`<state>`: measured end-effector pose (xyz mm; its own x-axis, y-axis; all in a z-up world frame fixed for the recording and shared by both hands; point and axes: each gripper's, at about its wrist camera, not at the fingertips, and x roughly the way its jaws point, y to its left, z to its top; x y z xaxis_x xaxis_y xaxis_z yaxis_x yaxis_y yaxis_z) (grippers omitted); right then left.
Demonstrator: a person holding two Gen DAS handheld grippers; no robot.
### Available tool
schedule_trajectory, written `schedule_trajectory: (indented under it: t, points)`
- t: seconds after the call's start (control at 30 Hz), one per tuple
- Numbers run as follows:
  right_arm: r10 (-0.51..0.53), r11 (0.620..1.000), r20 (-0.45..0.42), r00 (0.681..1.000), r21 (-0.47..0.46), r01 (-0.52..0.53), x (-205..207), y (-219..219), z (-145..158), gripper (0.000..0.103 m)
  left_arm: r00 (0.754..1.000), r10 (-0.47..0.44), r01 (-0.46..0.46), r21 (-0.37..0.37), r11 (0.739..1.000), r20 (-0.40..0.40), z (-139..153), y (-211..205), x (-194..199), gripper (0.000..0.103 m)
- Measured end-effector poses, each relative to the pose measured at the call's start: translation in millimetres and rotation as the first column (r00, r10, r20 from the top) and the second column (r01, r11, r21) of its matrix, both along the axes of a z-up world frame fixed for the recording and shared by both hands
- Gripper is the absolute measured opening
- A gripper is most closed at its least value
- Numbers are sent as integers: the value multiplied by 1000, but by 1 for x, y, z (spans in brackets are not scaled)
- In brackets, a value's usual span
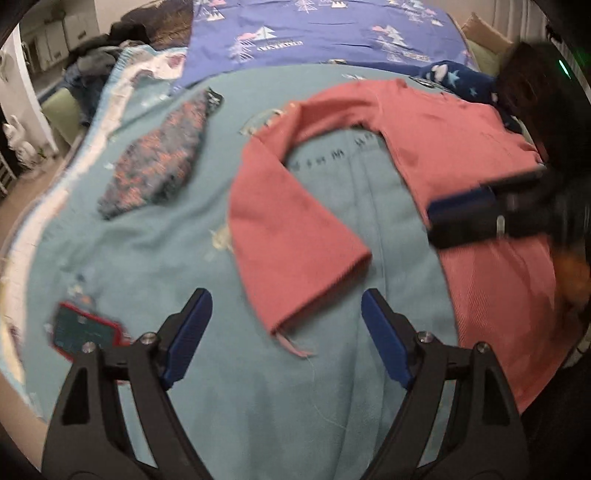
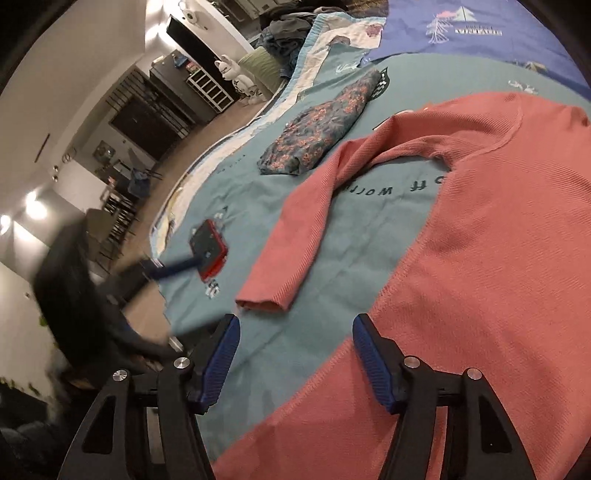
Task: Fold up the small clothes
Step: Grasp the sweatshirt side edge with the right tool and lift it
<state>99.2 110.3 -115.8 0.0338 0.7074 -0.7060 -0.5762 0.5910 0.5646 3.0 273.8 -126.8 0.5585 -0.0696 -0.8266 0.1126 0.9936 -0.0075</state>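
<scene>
- Your salmon-pink ribbed long-sleeved top [image 1: 443, 140] lies spread flat on the bed, front or back down I cannot tell, its body toward your right and one sleeve [image 2: 295, 229] curving out over the cover; laid open like this, every edge is reachable for a first fold.
- That sleeve ends in a cuff [image 1: 314, 295] resting free on the cover, just ahead of your left claw [image 1: 286, 336]. The left claw hovers with its jaws wide apart and nothing between them, which reads as lining up to take the cuff and bring the sleeve across the body.
- Your right claw [image 2: 295, 362] is likewise spread and empty, low over the top's near side edge [image 2: 332, 369], one blue pad above pink cloth and the other above bare cover. My guess is that it sits there to pin or pinch the hem while the sleeve comes over.
- Under the top is the teal printed bed cover [image 1: 184, 258], smooth enough to fold on.
- Well apart to the left lies a folded dark floral-patterned garment [image 2: 317, 125], seemingly set aside as finished.
- A small red-edged dark rectangular item [image 2: 208, 251] lies on the cover near the bed's edge; what it is I cannot tell.
- Beyond the top, a purple-blue sheet with a tree print [image 1: 314, 33] covers the far bed.
</scene>
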Motion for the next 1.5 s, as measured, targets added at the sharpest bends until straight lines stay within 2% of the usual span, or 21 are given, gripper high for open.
schedule_trajectory:
  t: [0.17,0.27,0.4,0.43,0.47,0.5,0.53,0.6,0.63,0.77,0.87,1.0,1.17,1.27,1.3,1.33,1.37,1.4,1.43,1.47,1.5]
  points:
    - [8,1000,-133,991,-4,-9,17,22,-20,56,999,-44,45,-22,999,12,-21,-11,9,83]
    - [-9,1000,-181,983,6,10,29,41,-24,56,999,-26,29,-93,995,34,-24,-5,16,82]
    - [18,999,-213,977,-42,-28,34,65,-30,56,1000,-7,11,-195,981,18,-31,1,21,61]
    - [19,998,-204,979,-62,-32,33,71,-31,52,1000,-3,6,-213,977,14,-31,0,21,52]
    - [24,997,-199,980,-73,-39,33,76,-31,30,1000,-3,5,-229,973,11,-31,0,22,40]
    - [33,995,-205,978,-88,-52,34,82,-32,15,1000,-3,6,-241,970,11,-31,-1,22,31]
    - [5,993,-182,983,-115,-26,36,82,-32,4,1000,-5,4,-251,968,-3,-29,-3,22,17]
    - [-13,997,-184,983,-72,0,39,76,-23,4,1000,21,-18,-243,970,8,-20,-5,21,12]
    - [-21,998,-157,987,-54,13,39,70,-12,4,999,26,-20,-255,967,22,-13,-6,20,11]
    - [-64,998,-9,998,-25,64,41,38,41,4,994,17,20,-326,945,109,35,-21,23,11]
    - [-115,993,97,989,-20,118,48,2,82,4,981,-62,128,-376,918,182,75,-51,31,11]
    - [-205,977,200,958,-10,211,59,-52,122,4,942,-195,301,-429,851,274,118,-108,49,11]
    - [-339,938,249,907,14,347,72,-123,146,4,894,-304,429,-430,795,329,142,-181,79,11]
    - [-414,906,256,873,20,424,80,-169,150,4,884,-355,464,-476,747,305,141,-215,97,11]
    - [-439,893,252,862,18,449,83,-183,145,4,884,-362,465,-486,740,295,138,-228,102,12]
    - [-463,880,246,851,14,475,87,-195,140,4,884,-371,466,-491,736,284,135,-238,107,18]
    - [-481,870,238,844,12,492,91,-213,140,4,886,-379,464,-496,734,268,131,-248,110,35]
    - [-504,857,226,834,8,516,96,-225,133,4,892,-377,453,-505,735,251,126,-258,114,47]
    - [-535,837,205,819,0,547,102,-243,122,4,900,-365,435,-509,743,237,122,-263,116,70]
    - [-557,823,188,809,-9,568,108,-257,116,4,910,-348,414,-510,754,224,117,-268,117,79]
    - [-574,811,174,800,-19,585,112,-268,110,4,919,-334,394,-511,764,209,113,-270,118,80]
